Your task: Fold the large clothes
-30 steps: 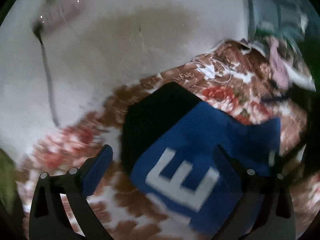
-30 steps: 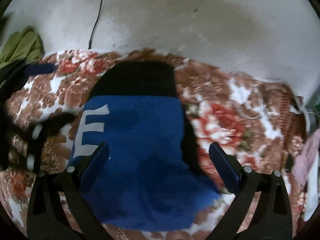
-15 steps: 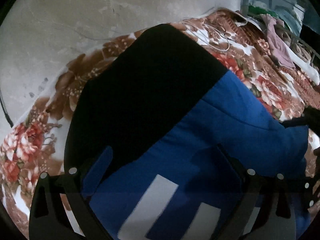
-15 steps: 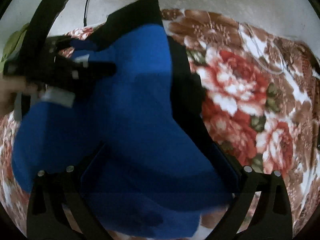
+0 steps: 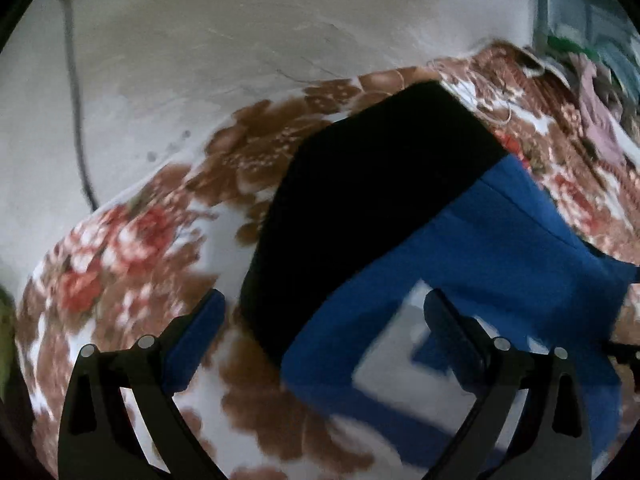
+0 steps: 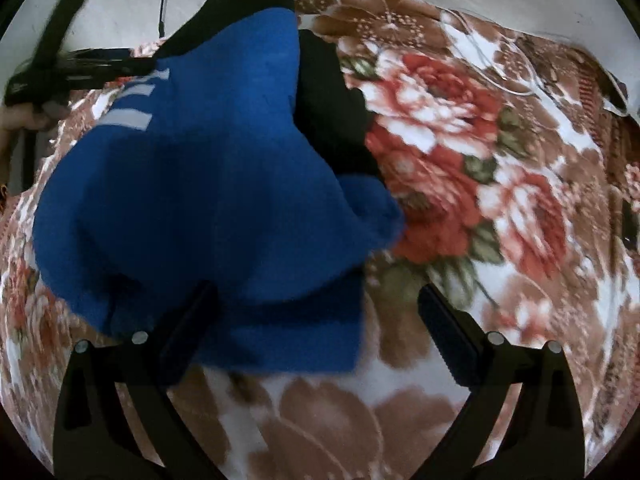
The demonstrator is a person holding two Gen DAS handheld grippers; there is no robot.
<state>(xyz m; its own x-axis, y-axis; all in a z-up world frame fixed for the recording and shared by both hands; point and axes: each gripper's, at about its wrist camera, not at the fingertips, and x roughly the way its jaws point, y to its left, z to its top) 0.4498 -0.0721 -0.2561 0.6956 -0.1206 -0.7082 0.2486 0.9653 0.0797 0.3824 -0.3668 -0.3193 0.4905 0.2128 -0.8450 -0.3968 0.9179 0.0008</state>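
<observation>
A blue and black garment [image 5: 492,248] with a white letter lies folded on a floral blanket [image 5: 120,248]; its black part [image 5: 372,184] points toward the wall. My left gripper [image 5: 320,340] hangs open over the garment's near left corner, holding nothing. In the right wrist view the blue cloth [image 6: 192,184] sits in a bunched heap with black cloth [image 6: 332,120] beside it. My right gripper [image 6: 316,336] is open just above the heap's near edge. The left gripper [image 6: 60,68] appears blurred at top left, held by a hand [image 6: 20,120].
A pale wall [image 5: 240,40] with a dark cable [image 5: 76,100] runs behind the blanket. Other clothes [image 5: 596,108] are piled at the far right. A thin white cord [image 6: 492,64] lies on the blanket [image 6: 460,160]. A green cloth [image 5: 4,340] shows at the left edge.
The left gripper has pulled back and left, away from the garment. The blue cloth now looks more bunched in the right view, and the right gripper has shifted right of it.
</observation>
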